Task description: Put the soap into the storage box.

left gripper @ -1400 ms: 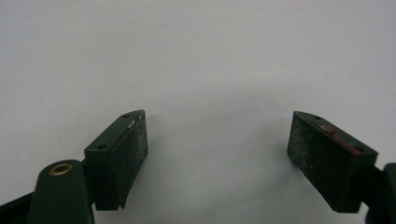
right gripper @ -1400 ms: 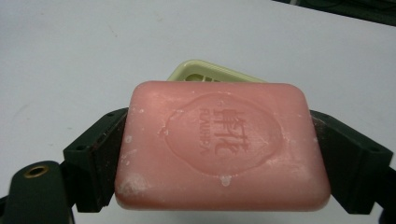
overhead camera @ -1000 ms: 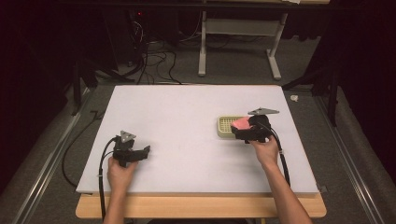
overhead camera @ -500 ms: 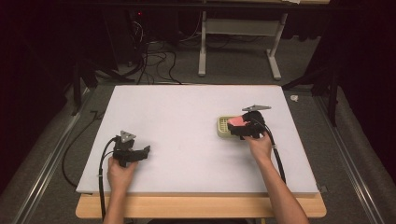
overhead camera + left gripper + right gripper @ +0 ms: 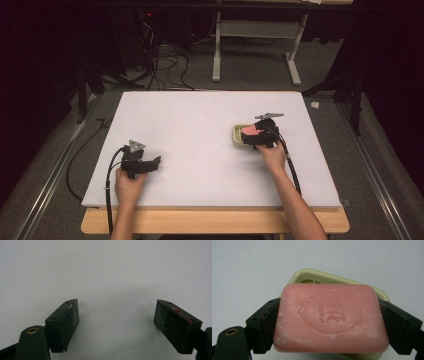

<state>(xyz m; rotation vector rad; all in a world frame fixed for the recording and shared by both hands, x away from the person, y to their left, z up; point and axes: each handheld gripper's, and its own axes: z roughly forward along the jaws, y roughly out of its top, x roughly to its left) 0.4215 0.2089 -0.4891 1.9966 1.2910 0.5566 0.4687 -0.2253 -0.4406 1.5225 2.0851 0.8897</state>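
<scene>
One pink soap (image 5: 329, 317) bar, clamped between the right gripper (image 5: 260, 136)'s jaws on its two short ends, sits right over the one cream dish (image 5: 337, 280) on the right side of the white table (image 5: 200, 135). Can't tell if it's touching the dish yet. Nothing else crowds it, just bare tabletop around. Compared to a second ago, the right gripper has moved left and in over the dish. The left gripper (image 5: 142, 165) stays parked near-left, jaws spread wide over empty board. Two grippers, two hands.
</scene>
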